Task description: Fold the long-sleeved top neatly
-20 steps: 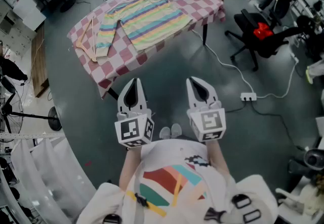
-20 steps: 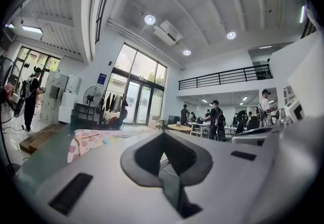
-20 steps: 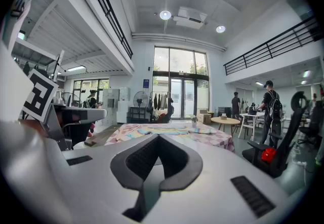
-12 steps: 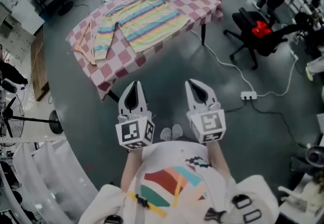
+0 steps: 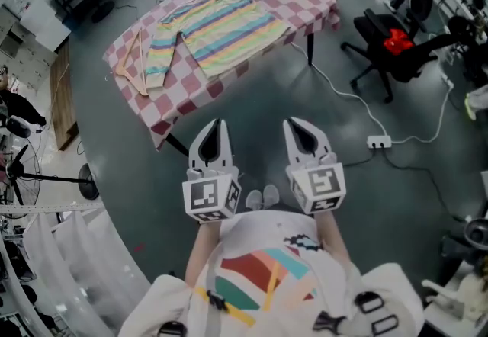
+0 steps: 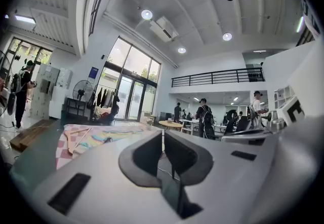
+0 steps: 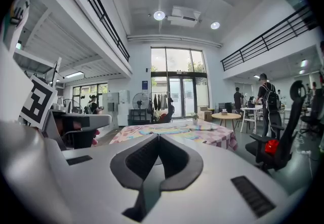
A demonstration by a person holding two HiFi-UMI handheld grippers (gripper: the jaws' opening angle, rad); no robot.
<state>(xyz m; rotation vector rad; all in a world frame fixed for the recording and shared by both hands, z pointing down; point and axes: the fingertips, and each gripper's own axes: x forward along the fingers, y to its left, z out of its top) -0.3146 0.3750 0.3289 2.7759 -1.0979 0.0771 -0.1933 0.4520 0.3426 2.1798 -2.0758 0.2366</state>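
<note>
- Head view: a beige wooden clothes hanger (image 5: 136,61) lies at the left end of a long table under a pink-and-white checked cloth (image 5: 191,90).
- A pastel, rainbow-striped long-sleeved top (image 5: 221,29) is spread flat on that cloth. One sleeve is bent down toward the near left, the other reaches off to the far right.
- Sleeve to sleeve, the top's long axis follows the table's length, from near left to far right. The hem appears to face the near edge.
- The left gripper (image 5: 214,132) hangs over the grey floor, well apart from the table, with its jaws pressed together and nothing between them.
- The left gripper view shows the top (image 6: 98,137) ahead and to the left of the closed tips.
- The right gripper (image 5: 298,129) sits level beside it, likewise closed and empty.
- The right gripper view shows the table (image 7: 217,139) straight ahead.
- Judged from this, folding has not begun. The top lies far and slightly left of both grippers, with the left one nearer the table's near corner and the bent sleeve.
- Each gripper's cube carries black-and-white square markers, but no brand or readable words show.
- To the right stands a black office chair (image 5: 381,53).
</note>
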